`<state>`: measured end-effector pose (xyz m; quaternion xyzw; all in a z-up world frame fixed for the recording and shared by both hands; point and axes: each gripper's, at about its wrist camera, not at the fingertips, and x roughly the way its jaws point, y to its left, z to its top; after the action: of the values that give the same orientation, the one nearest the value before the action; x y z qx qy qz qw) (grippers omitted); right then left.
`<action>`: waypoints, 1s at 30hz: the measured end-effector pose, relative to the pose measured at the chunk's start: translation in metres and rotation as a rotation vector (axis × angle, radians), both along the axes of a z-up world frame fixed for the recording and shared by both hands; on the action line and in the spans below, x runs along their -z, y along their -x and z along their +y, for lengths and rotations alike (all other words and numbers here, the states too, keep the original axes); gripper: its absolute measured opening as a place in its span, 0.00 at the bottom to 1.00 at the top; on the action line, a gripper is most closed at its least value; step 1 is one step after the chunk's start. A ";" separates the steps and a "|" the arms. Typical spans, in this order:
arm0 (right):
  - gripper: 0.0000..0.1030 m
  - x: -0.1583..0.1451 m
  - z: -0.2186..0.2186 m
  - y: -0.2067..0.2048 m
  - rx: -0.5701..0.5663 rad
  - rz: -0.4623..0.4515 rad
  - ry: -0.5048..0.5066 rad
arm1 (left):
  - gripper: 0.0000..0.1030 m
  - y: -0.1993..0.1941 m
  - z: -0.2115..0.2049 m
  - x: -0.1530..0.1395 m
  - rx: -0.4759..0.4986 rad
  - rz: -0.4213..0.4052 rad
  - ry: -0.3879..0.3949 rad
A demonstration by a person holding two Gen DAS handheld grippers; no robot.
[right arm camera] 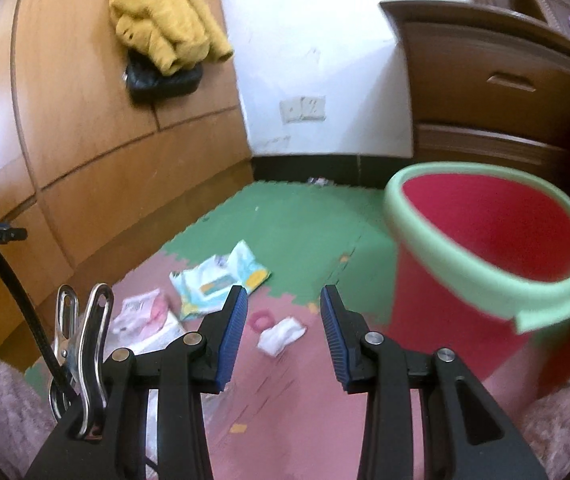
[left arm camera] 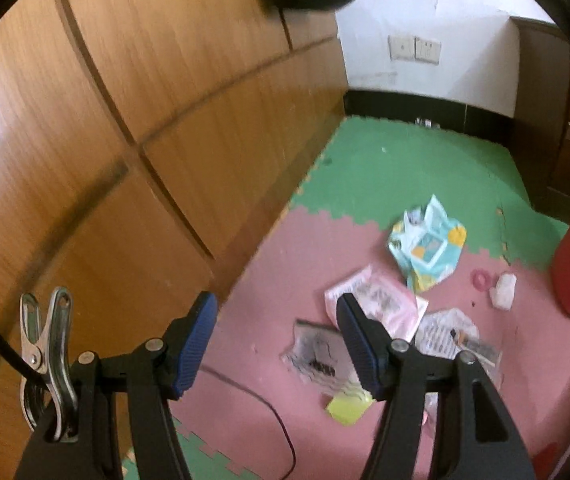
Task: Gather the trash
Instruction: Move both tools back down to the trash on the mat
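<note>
With both my left gripper (left arm camera: 277, 344) and right gripper (right arm camera: 283, 334) spread empty, I might skid the flat pink wrapper (left arm camera: 377, 300), mid-frame, across the mat.

Bare mat (right arm camera: 297, 224) between wardrobe (right arm camera: 97, 128) and red bin (right arm camera: 485, 240) lies open.

I hold the left gripper (left arm camera: 277, 340) and right gripper (right arm camera: 281, 334) angled downward, fingers parted (nothing between them).
</note>
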<state>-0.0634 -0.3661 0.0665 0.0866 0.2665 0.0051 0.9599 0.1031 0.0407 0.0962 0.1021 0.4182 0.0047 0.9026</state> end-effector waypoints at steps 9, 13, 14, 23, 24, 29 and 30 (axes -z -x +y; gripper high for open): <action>0.38 0.035 0.046 -0.014 -0.094 0.112 0.055 | 0.64 -0.021 0.009 0.087 -0.019 0.236 0.163; 0.38 0.050 0.062 -0.021 -0.132 0.154 0.075 | 0.64 -0.017 -0.003 0.107 0.025 0.295 0.176; 0.38 0.052 0.064 -0.022 -0.137 0.159 0.074 | 0.64 -0.015 -0.009 0.111 0.043 0.314 0.175; 0.38 0.073 0.084 -0.030 -0.175 0.226 0.076 | 0.64 -0.001 -0.067 0.155 0.165 0.512 0.179; 0.38 0.075 0.085 -0.029 -0.177 0.235 0.064 | 0.64 0.000 -0.073 0.159 0.168 0.524 0.175; 0.38 0.087 0.086 -0.027 -0.189 0.287 0.001 | 0.64 0.006 -0.103 0.186 0.194 0.603 0.121; 0.38 0.088 0.087 -0.027 -0.190 0.292 -0.001 | 0.64 0.007 -0.108 0.192 0.196 0.623 0.115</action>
<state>-0.0360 -0.2794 -0.0215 0.0615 0.4102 0.0835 0.9061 0.0964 -0.0671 -0.0959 0.0874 0.6619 -0.1374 0.7317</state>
